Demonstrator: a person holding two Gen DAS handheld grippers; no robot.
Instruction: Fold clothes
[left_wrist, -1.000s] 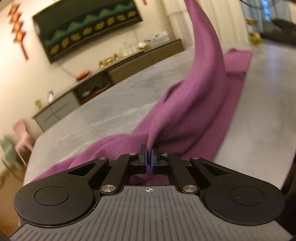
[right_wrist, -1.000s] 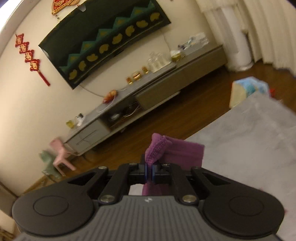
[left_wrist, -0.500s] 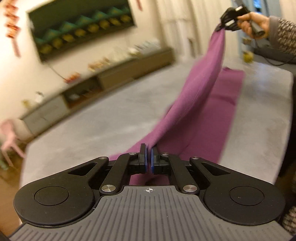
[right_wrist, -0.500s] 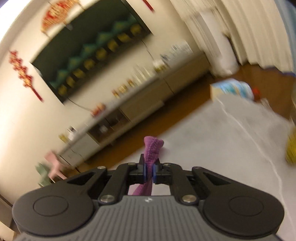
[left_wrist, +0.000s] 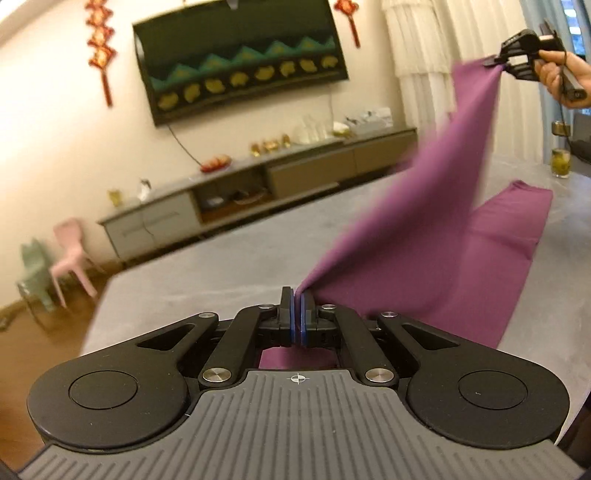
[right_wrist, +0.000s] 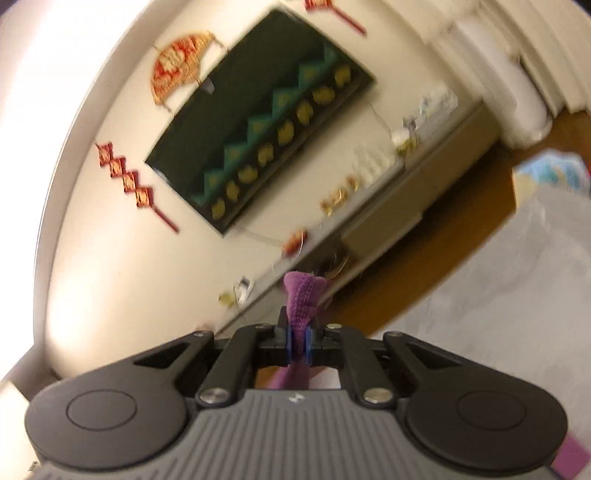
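Observation:
A purple garment (left_wrist: 424, 236) stretches from my left gripper (left_wrist: 297, 301) up to my right gripper (left_wrist: 496, 62), which shows at the top right of the left wrist view. Its lower part lies on the grey table (left_wrist: 221, 266). My left gripper is shut on one edge of the cloth, low over the table. In the right wrist view my right gripper (right_wrist: 297, 328) is shut on a bunched, stitched edge of the purple garment (right_wrist: 303, 295) and is raised high and tilted.
A glass jar (left_wrist: 560, 162) stands at the table's far right. Past the table's far edge are a long TV cabinet (left_wrist: 258, 192), a wall screen (left_wrist: 240, 59) and small pink and green chairs (left_wrist: 70, 251) on the wooden floor at left.
My right gripper has lifted its end of the garment higher and further right, pulling the cloth taut. My left gripper has turned left and risen slightly, still holding the cloth.

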